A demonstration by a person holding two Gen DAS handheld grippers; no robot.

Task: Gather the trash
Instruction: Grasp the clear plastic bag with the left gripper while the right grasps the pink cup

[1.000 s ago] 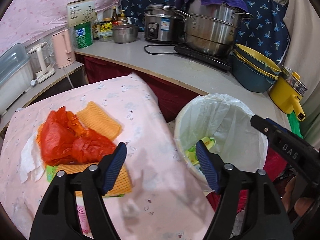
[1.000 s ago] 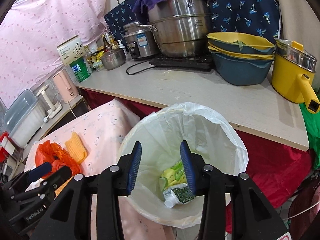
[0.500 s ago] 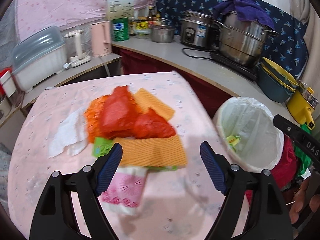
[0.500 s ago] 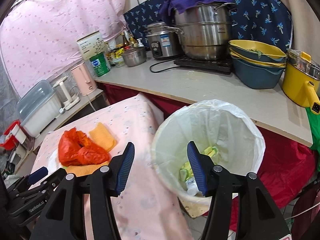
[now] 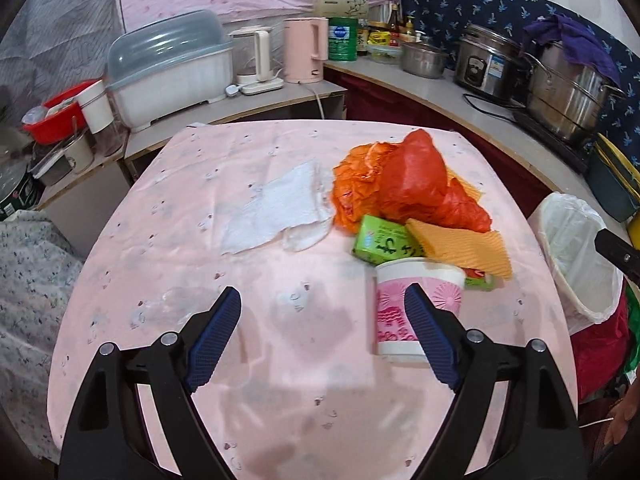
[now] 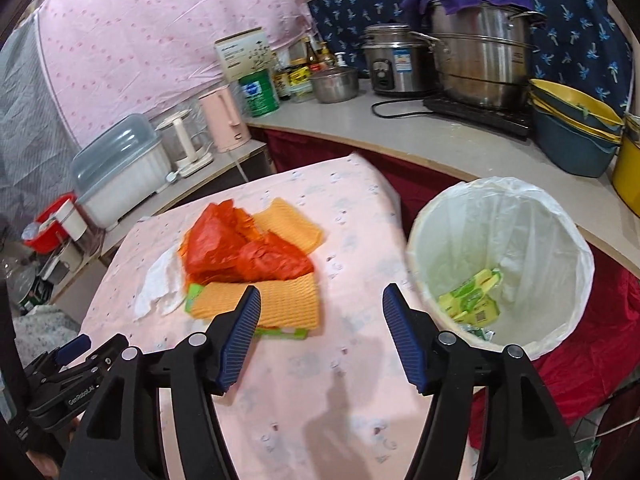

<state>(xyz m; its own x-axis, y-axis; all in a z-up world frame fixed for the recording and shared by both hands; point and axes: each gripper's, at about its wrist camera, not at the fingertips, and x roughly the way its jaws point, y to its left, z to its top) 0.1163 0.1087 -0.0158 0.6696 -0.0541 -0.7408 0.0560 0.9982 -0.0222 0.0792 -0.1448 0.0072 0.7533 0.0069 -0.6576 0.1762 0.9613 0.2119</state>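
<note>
On the pink tablecloth [image 5: 256, 176] lies a heap of trash: crumpled red-orange plastic bags [image 5: 404, 184], a white paper towel [image 5: 276, 212], a green carton [image 5: 380, 240], orange wafer-like sheets [image 5: 464, 244] and a pink-and-white paper cup [image 5: 412, 304]. My left gripper [image 5: 324, 332] hovers over the near cloth, jaws opening, nothing between them; the cup stands just behind its right finger. My right gripper [image 6: 320, 332], jaws opening and empty, hangs between the trash heap [image 6: 248, 256] and the white-lined bin [image 6: 516, 208], which holds green wrappers [image 6: 472, 300].
A counter [image 6: 420, 140] curves behind the table with a steel pot [image 6: 480, 56], rice cooker [image 6: 396, 64], stacked basins [image 6: 572, 128] and a pink kettle [image 5: 304, 48]. A lidded white dish box [image 5: 168, 72] and red bowl [image 5: 56, 112] stand at left.
Both grippers swung left from the bin toward the table and opened wider. The left view now faces the whole trash heap, with the cup in sight; the bin slid to the right edge.
</note>
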